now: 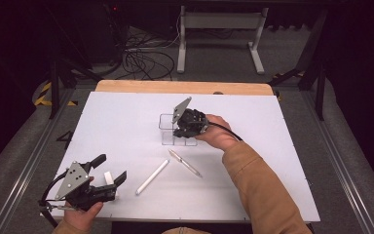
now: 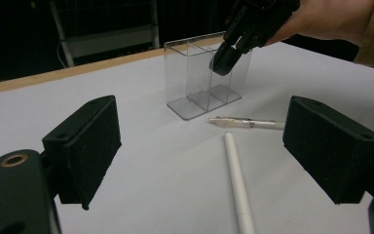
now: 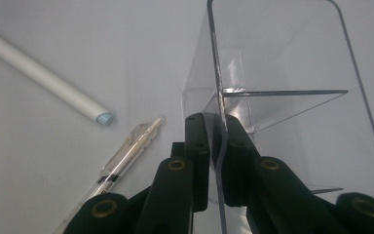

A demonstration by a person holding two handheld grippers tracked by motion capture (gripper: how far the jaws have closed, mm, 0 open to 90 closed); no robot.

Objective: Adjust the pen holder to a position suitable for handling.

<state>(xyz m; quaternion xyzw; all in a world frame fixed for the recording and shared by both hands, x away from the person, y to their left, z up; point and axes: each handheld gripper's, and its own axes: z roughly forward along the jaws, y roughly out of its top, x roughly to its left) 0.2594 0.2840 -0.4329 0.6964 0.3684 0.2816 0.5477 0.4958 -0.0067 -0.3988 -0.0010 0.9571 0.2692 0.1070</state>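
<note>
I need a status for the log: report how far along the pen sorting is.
Nothing is stowed yet: the clear plastic divided holder looks empty. In hand: the right tool is shut on the holder's wall. The left tool is open, with a small white block between its jaws. Left: the white capped pen and the clear-barrelled pen both lie on the white table.

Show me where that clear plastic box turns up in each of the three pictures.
High view: the clear box stands mid-table, under the right hand-held gripper.
Left gripper view: upper middle, upright, with that gripper on its right wall.
Right gripper view: centre to right, with one wall pinched between the jaws.
Shared landmark: the clear pen lying by the box.
</note>
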